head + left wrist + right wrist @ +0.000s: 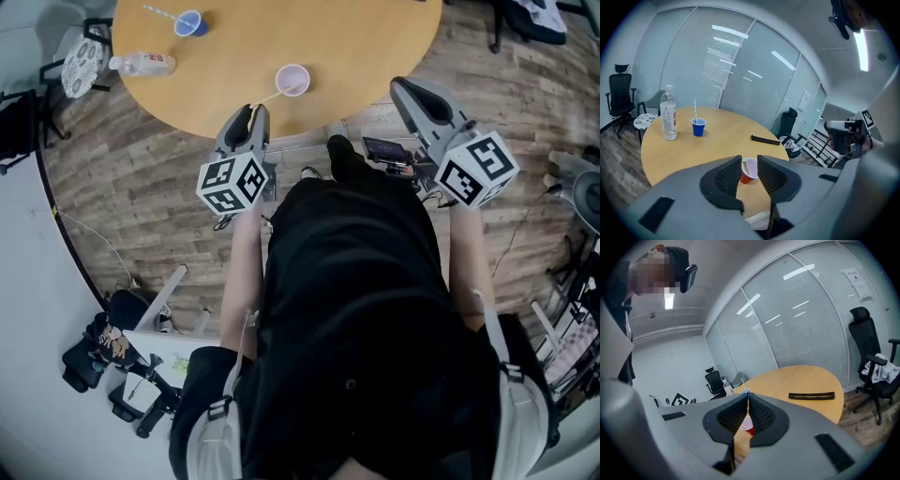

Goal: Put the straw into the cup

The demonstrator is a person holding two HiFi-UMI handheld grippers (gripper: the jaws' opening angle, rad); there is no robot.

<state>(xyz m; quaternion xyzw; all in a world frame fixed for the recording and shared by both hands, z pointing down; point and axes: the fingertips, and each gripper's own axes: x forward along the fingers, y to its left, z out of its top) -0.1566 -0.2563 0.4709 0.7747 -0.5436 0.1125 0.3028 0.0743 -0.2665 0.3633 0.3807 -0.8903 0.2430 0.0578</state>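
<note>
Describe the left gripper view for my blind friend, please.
The left gripper's grey jaws stand slightly apart and empty, aimed at a red cup holding a straw on a round wooden table. Farther back stand a blue cup with a second straw and a water bottle.

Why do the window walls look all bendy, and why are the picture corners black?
Left gripper view: the wide lens bows the glass wall into a curve and leaves dark corners, and ceiling lights show as bright streaks on the glass. Right gripper view: the same bend and dark rim, with the table stretched sideways. Head view: the floor curves toward the edges.
</note>
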